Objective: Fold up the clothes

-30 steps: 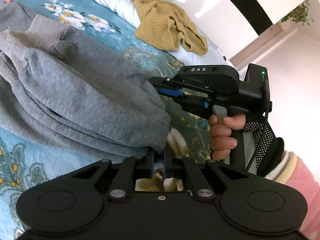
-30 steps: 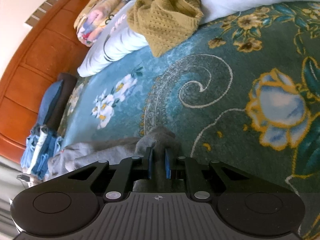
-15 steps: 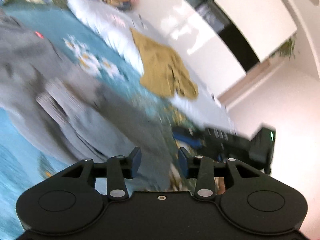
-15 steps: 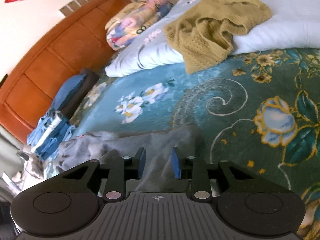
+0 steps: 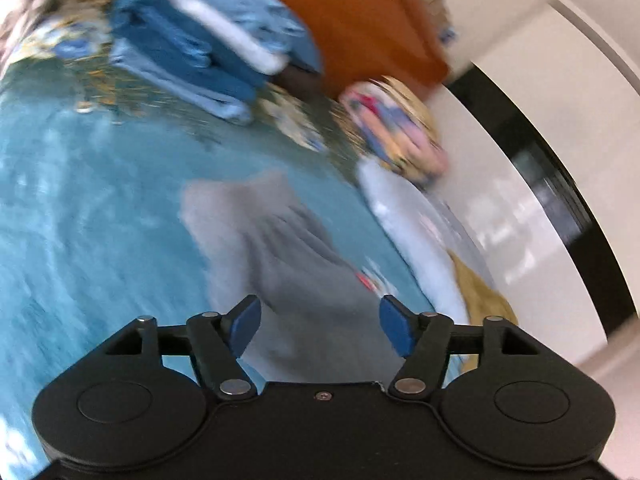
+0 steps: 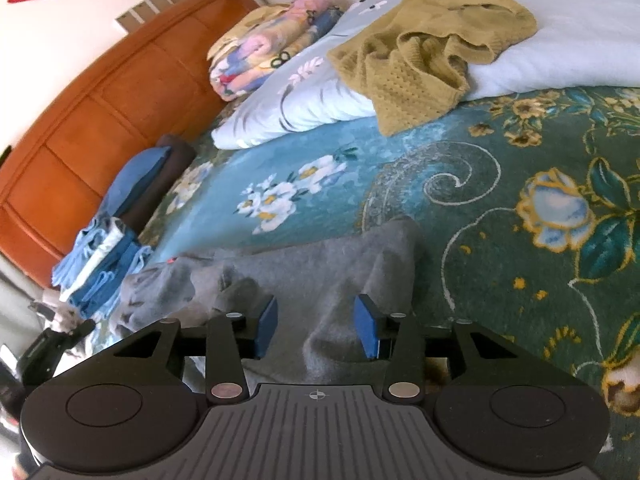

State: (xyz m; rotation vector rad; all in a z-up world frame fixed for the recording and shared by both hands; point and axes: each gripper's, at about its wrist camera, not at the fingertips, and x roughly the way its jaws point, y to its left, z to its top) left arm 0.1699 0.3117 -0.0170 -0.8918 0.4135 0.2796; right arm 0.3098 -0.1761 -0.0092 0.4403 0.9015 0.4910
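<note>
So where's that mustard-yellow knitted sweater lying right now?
In the right wrist view the yellow sweater lies crumpled at upper right, draped over the pale blue quilt, beyond the grey garment. In the left view it peeks out blurred at far right.

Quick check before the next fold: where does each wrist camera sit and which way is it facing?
Left wrist: behind the open left gripper, blurred, facing the grey garment, blue folded stack and headboard.
Right wrist: behind the open right gripper, facing across the bedspread to the mustard sweater.
No hands show. Both share the grey garment, blue stack, headboard.
</note>
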